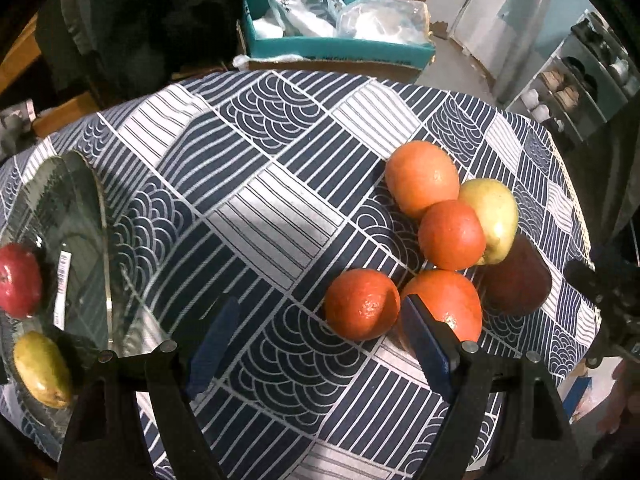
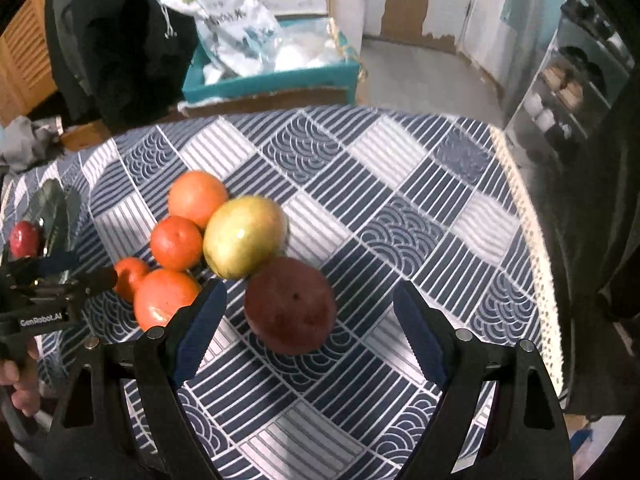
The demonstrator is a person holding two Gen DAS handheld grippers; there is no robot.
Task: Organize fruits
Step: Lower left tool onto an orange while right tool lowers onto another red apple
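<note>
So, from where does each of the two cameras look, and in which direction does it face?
Left wrist view: sits on the left tool, looks forward over the patterned tablecloth at four oranges; glass plate at left; right tool at right edge.
Right wrist view: sits on the right tool, open around the dark red fruit; left tool and a hand at left.
Both share the fruit pile, the yellow-green fruit and the teal box.
</note>
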